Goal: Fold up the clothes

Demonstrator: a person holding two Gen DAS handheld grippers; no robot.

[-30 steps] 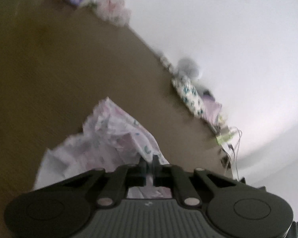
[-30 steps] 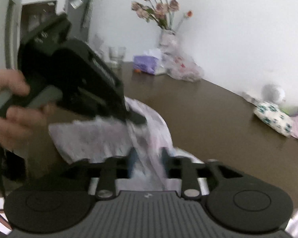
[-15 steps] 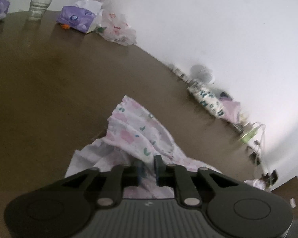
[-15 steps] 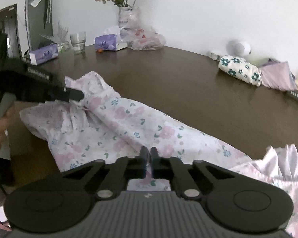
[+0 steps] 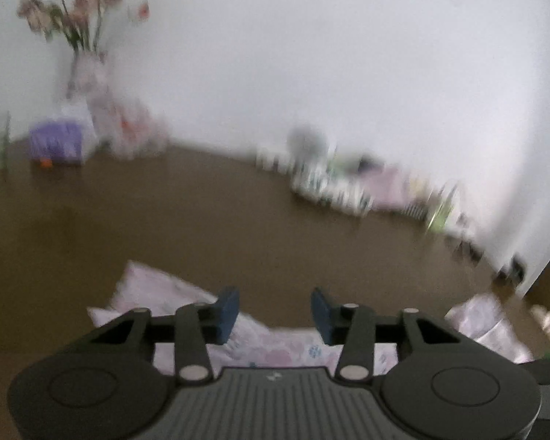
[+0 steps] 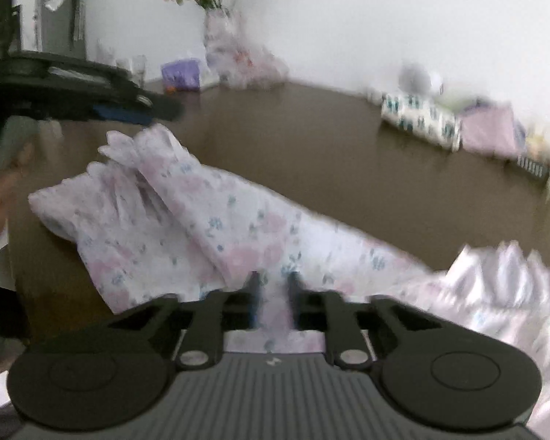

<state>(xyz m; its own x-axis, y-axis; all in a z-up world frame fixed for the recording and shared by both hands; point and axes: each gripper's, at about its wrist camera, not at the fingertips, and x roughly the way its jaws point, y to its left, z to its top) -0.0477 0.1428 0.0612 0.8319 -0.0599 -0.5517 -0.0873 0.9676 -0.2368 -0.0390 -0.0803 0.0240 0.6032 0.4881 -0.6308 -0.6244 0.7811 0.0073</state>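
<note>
the floral garment (image 6: 209, 227) lies across the lower middle of the right wrist view, stretched from a bunched, ruffled end at centre left down toward the bottom right, where more ruffled fabric piles up. it rests on the brown surface (image 6: 311, 154), with one long band laid over the rest, so a first fold looks made, but the cloth is still long, rumpled and far from a tidy stack. most of the folding seems left: squaring the edges, then folding the length over.

the right gripper (image 6: 273, 306) sits low at the bottom centre of its view, its fingers (image 6: 253, 304) drawn close with only a narrow gap. pale fabric shows in that gap, yet blur hides whether the cloth is pinched or merely beneath, so i cannot tell.

the left gripper (image 5: 273, 315) has its blue-padded fingers (image 5: 228, 313) spread wide with nothing between them, hovering over the garment's near edge at the bottom of its own view. in the right view it appears at the upper left, above the ruffled end, with a hand (image 6: 0, 198) behind it.

further out, along the wall at the top of both views, stand a vase of flowers (image 6: 216, 33), a purple tissue pack (image 6: 181, 73), a drinking glass (image 6: 138, 68) and a folded patterned cloth (image 6: 418, 121) at the right.
</note>
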